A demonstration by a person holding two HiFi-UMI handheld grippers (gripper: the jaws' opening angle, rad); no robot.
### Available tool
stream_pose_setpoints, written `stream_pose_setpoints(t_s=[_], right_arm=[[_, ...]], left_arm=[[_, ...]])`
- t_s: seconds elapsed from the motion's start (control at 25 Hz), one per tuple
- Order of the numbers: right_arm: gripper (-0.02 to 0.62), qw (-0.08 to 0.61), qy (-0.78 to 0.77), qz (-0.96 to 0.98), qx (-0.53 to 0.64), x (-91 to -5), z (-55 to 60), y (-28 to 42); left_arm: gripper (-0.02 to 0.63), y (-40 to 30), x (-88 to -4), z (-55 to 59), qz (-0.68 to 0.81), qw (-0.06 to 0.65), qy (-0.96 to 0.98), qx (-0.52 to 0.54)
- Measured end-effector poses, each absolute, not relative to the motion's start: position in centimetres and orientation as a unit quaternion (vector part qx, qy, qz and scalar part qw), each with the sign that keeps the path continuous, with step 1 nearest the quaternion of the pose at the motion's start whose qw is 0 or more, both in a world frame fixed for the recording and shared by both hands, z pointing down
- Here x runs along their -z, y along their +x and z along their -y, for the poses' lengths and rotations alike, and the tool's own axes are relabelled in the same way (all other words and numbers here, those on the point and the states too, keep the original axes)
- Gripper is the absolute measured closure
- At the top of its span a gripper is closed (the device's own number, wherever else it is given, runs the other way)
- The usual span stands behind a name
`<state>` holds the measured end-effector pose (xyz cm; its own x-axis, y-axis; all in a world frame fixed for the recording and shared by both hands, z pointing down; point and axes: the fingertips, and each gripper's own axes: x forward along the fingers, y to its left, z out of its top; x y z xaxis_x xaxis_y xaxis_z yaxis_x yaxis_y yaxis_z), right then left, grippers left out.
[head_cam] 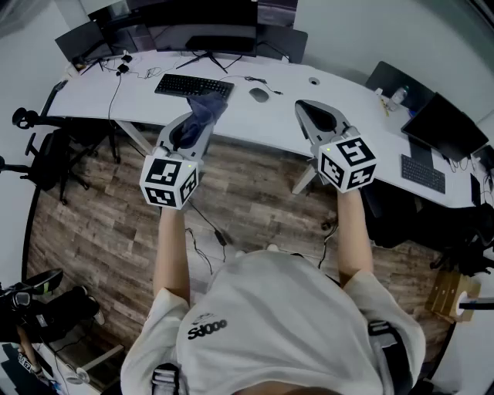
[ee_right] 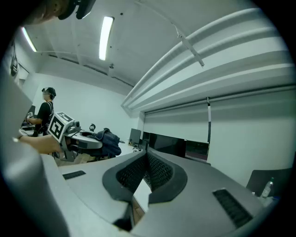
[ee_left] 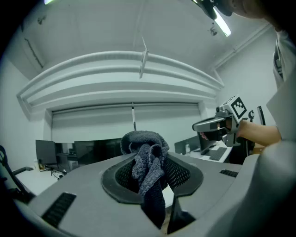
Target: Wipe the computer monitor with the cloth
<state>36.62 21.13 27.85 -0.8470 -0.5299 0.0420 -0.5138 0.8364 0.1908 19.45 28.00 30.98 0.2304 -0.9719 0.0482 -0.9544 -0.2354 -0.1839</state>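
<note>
White curved surface crosses the upper part of the head view, above a wood-plank floor. I note the dark computer monitor at top centre, with a black keyboard and a mouse just below it. The left gripper, left of centre, has its jaws clenched on a dark blue-grey knitted cloth, bunched up and well apart from the monitor. The right gripper, right of centre, has its jaws pressed together with nothing between.
</note>
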Motion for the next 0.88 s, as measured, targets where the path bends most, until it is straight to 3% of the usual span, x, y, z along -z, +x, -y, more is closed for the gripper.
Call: stream_pose_setpoints(t_s=[0.4,0.88], right_arm=[[0.591,0.01,0.288,0.954,0.081,-27.0,-21.3,36.0],[0.591,0.022,0.296,0.951,0.083,-29.0,-22.9,31.8]], left_arm=[[0.471,18.4,-31.0,-28.7,-0.618,0.052,-0.782,0.066],[0.471,13.6,-32.2,-30.2,-0.622,0.036,-0.781,0.049]])
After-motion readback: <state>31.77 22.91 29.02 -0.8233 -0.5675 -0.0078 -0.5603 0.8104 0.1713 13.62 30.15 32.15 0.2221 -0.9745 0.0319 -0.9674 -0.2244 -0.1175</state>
